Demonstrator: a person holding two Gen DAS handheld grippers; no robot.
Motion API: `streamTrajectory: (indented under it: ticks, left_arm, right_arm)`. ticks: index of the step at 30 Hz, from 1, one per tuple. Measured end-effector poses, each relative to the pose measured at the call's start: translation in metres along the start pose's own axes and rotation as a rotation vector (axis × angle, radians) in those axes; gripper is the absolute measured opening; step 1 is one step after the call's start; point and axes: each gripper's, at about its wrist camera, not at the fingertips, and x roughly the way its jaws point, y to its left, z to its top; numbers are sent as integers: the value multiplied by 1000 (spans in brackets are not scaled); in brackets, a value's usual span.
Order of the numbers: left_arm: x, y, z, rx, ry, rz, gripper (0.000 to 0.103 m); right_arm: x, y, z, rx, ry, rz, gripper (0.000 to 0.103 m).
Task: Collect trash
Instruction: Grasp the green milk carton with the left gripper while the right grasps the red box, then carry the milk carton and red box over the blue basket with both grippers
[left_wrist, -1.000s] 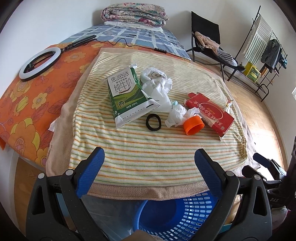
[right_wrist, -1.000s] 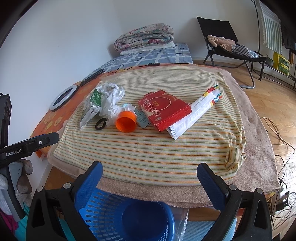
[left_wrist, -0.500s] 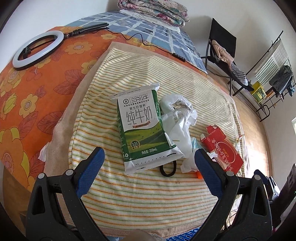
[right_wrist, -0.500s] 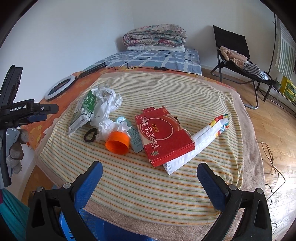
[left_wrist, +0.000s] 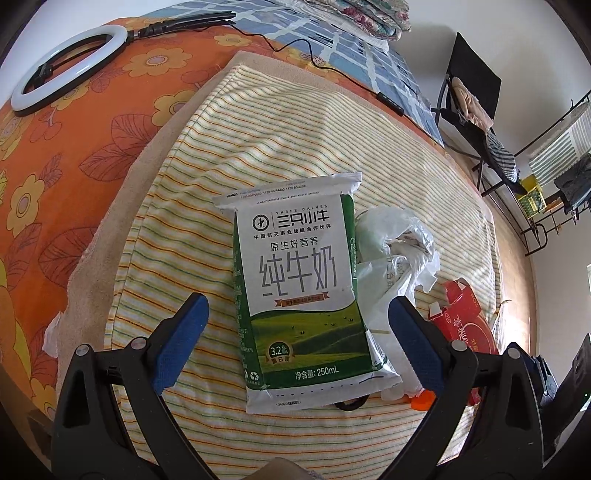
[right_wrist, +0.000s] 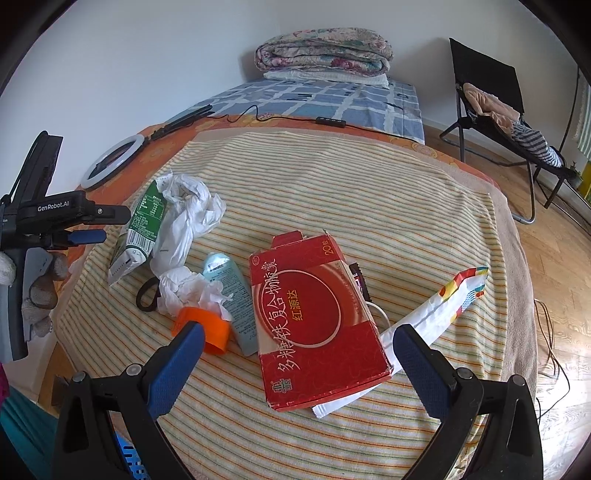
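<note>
On striped bedding I see the soft, light milk pouch; both jaws wide apart, I would pinch its sealed bottom edge.

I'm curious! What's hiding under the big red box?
Under the red box lies a white paper packet with a colourful end, plus a white cord. Anything beneath its middle is covered.

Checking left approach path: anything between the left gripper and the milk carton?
Nothing visible. The left gripper is open, and the milk carton lies flat on the striped cloth between its fingers. A crumpled white plastic bag touches the carton's right edge, beside it.
</note>
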Motion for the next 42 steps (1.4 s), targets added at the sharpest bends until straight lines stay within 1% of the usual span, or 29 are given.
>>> streamTrajectory:
  ticks: [3, 7, 12, 14, 16, 17, 19, 20, 22, 24, 27, 31, 35, 42]
  left_arm:
    - [7, 2, 3, -7, 2, 12, 100]
    - [14, 4, 7, -24, 8, 12, 100]
    - [19, 1, 8, -21, 7, 11, 99]
    - [20, 0, 9, -21, 6, 10, 96]
    - [20, 0, 10, -30, 11, 5, 88]
    - [20, 1, 10, -35, 13, 0, 87]
    - [21, 1, 9, -40, 16, -1, 80]
    - [21, 1, 9, -41, 17, 1, 80]
    - [20, 1, 8, -43, 9, 2, 80]
    - [18, 0, 7, -42, 2, 4, 79]
    - [11, 0, 6, -37, -18, 9, 79]
    - [-1, 0, 5, -22, -52, 22, 79]
    - [-11, 2, 3, -13, -74, 26, 78]
    - [-34, -4, -1, 11, -114, 11, 78]
  right_arm:
    - [13, 0, 4, -32, 27, -20, 103]
    - [29, -4, 6, -42, 66, -21, 103]
    - [44, -2, 8, -71, 97, -37, 103]
    - [48, 0, 8, -80, 105, -43, 103]
    - [51, 2, 8, -94, 110, -57, 102]
    - [52, 3, 8, -101, 111, -68, 102]
    - [53, 3, 8, -110, 108, -83, 101]
    - [54, 3, 8, -109, 108, -83, 98]
    - [55, 2, 8, -98, 115, -66, 90]
    - [57, 2, 8, -85, 120, -49, 90]
    - [56, 4, 7, -86, 109, -55, 90]
    - [46, 2, 9, -65, 73, -32, 88]
    - [37, -2, 12, -41, 41, -26, 87]
    - [25, -3, 14, -23, -1, -17, 87]
